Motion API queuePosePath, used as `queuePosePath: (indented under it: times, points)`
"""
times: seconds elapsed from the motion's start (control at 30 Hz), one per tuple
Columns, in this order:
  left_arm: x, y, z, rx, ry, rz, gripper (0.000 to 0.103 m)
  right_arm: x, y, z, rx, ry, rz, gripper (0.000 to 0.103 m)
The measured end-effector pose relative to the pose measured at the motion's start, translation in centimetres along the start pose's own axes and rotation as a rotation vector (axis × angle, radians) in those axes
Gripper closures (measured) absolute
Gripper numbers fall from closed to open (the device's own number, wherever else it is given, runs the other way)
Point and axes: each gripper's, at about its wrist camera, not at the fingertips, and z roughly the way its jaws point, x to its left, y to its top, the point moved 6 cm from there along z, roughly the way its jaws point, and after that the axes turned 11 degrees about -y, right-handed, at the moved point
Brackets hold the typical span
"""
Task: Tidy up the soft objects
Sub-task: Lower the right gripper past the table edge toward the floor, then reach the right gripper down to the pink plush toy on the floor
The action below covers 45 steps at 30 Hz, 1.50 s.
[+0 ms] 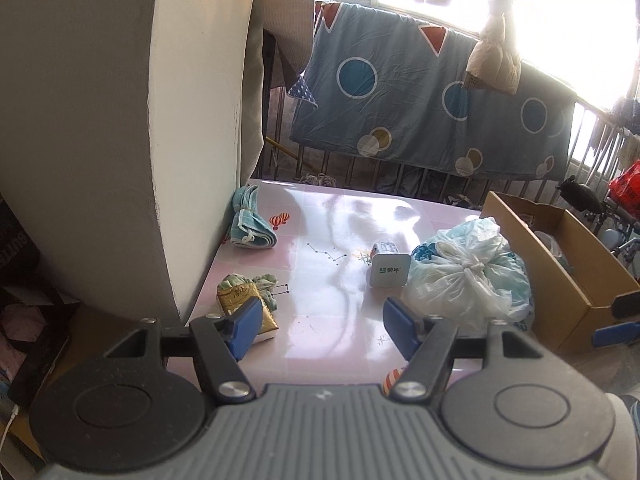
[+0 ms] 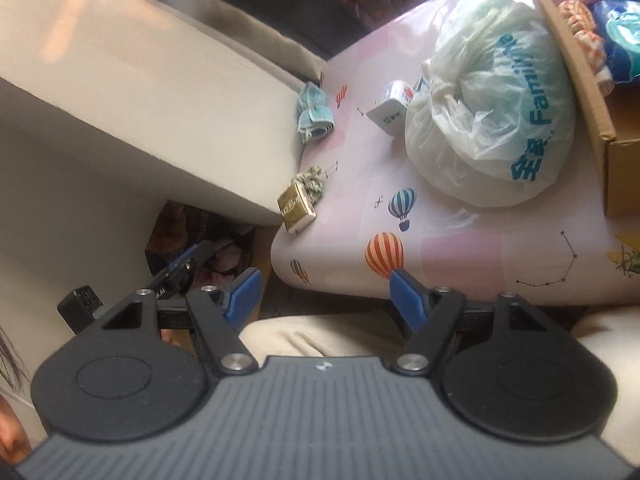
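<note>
A tied plastic bag [image 1: 468, 276] full of soft things lies on the pink table [image 1: 332, 304] at the right, beside a cardboard box [image 1: 560, 276]. A rolled blue towel [image 1: 252, 224] lies by the wall at the far left. A small green cloth [image 1: 264, 286] sits behind a gold packet [image 1: 246, 308]. My left gripper [image 1: 324, 330] is open and empty above the near table edge. My right gripper [image 2: 324, 296] is open and empty, off the table's near edge. The bag [image 2: 492, 120], towel [image 2: 314, 112], green cloth [image 2: 310, 184] and box [image 2: 592, 92] show in the right wrist view too.
A white carton [image 1: 390, 270] stands left of the bag. The box holds packets and a patterned cloth [image 2: 584, 32]. A white wall [image 1: 160, 140] borders the table's left side. A blue quilt [image 1: 420, 92] hangs on a railing behind. My left gripper [image 2: 176, 272] shows below the table edge.
</note>
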Motion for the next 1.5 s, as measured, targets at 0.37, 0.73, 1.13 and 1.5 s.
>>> queuePosePath:
  times: [0.37,0.73,1.13,1.5]
  points:
    - [-0.1,1.5,-2.0,-0.050,-0.015,0.009,0.033,-6.3,-2.7,-6.4,-0.210,0.041,0.303,0.027]
    - [-1.6,0.6,-2.8,-0.028,-0.016,0.037,0.033,-13.8,-8.6,-2.0,-0.159,0.118,0.631,0.027]
    - [-2.6,0.5,-3.7,-0.024,0.003,0.046,0.033,-19.0,-14.7,5.1,-0.003,0.011,0.772,0.027]
    - [-4.1,-0.9,-0.7,0.061,-0.003,0.077,0.033,-23.1,-18.3,10.2,0.093,-0.130,0.802,0.025]
